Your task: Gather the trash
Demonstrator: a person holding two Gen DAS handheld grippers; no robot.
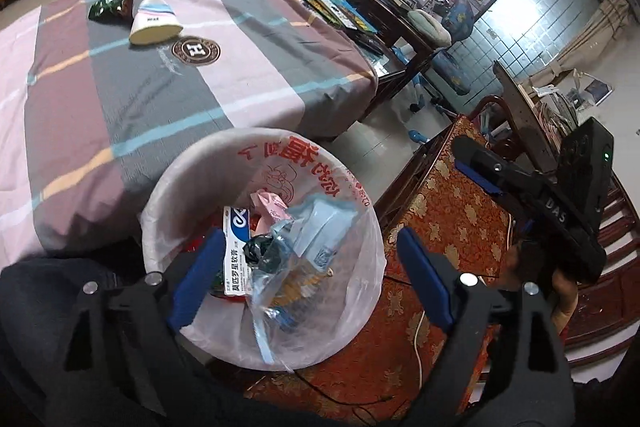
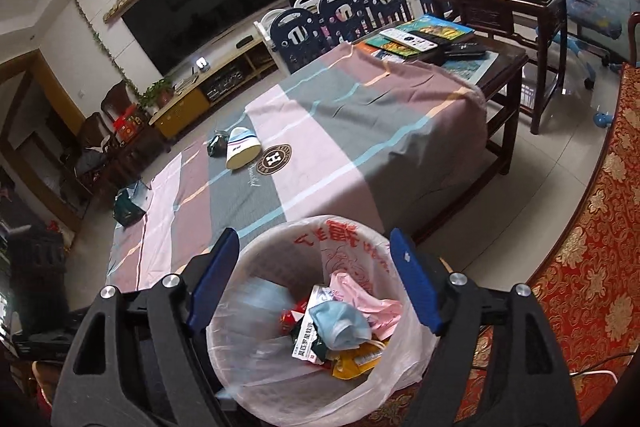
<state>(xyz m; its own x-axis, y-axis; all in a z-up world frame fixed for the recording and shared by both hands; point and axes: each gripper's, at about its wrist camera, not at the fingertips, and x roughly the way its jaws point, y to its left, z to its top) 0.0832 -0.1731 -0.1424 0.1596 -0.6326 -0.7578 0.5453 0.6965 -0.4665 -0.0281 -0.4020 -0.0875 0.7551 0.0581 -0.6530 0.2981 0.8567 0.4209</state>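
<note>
A trash bin [image 1: 160,187] lined with a clear bag with red print stands beside the cloth-covered table and holds several pieces of trash, among them a white medicine box [image 1: 236,259] and a blue face mask [image 2: 340,319]. The bin also shows in the right wrist view [image 2: 272,251]. My left gripper [image 1: 308,279] is open and empty above the bin. My right gripper [image 2: 316,279] is open and empty above the bin too, and it shows at the right in the left wrist view [image 1: 520,179]. On the table lie a tipped paper cup [image 1: 154,23] and a dark green wrapper [image 1: 108,7], also seen in the right wrist view as cup [image 2: 240,151] and wrapper [image 2: 218,145].
The table carries a striped pink and grey cloth [image 1: 120,99]. Books and remotes [image 2: 420,39] lie at its far end. A red patterned sofa [image 2: 592,247] runs along the right. A green box [image 2: 130,203] sits on the floor at the left. A dark wooden side table [image 2: 500,3] stands behind.
</note>
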